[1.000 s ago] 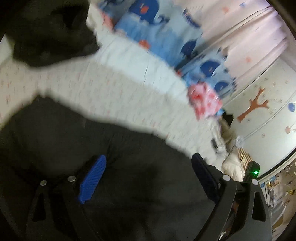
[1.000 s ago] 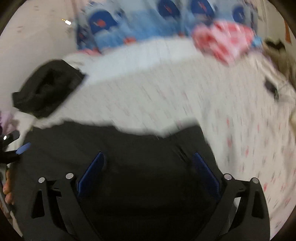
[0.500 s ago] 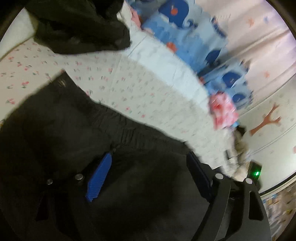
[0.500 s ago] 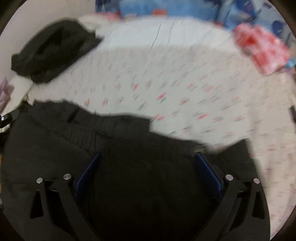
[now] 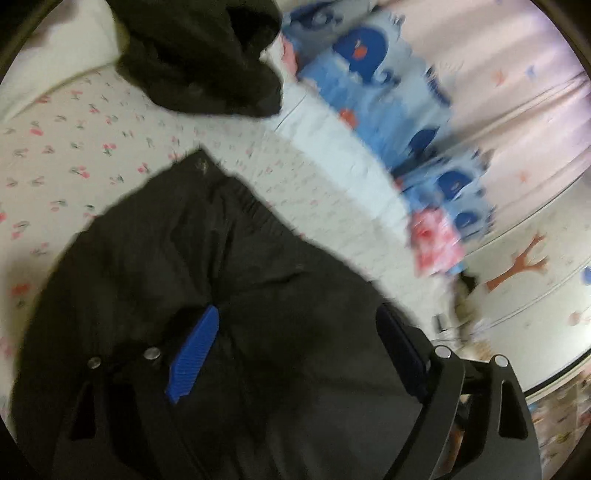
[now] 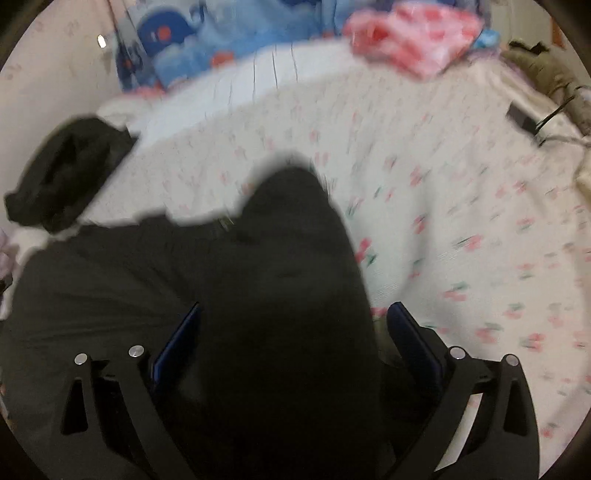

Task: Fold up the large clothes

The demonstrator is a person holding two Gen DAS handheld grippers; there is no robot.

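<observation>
A large black garment [image 5: 184, 240] lies spread on the cherry-print bed sheet [image 5: 74, 147], one corner pointing up toward a second, crumpled black garment [image 5: 207, 55]. My left gripper [image 5: 297, 310] hovers over the spread cloth with its jaws wide and opening; the blue pads [image 5: 195, 347] press on nothing. In the right wrist view the black garment [image 6: 295, 240] bulges up in a hump between the fingers of my right gripper [image 6: 295, 304]. Its jaws stand wide, and the pads show no squeeze on the cloth. The crumpled garment [image 6: 62, 177] sits far left.
A blue whale-print blanket [image 5: 369, 74] and a pink patterned cloth [image 6: 413, 33] lie at the far side of the bed, by a white pillow [image 6: 258, 81]. A small dark device with a cable [image 6: 521, 118] rests at the right. Bare sheet [image 6: 461, 221] stretches right of the garment.
Both grippers have moved over the bed. In the right view the garment's far edge has bunched into a hump between the fingers, baring more sheet on the right. The left view shows the garment's corner nearer.
</observation>
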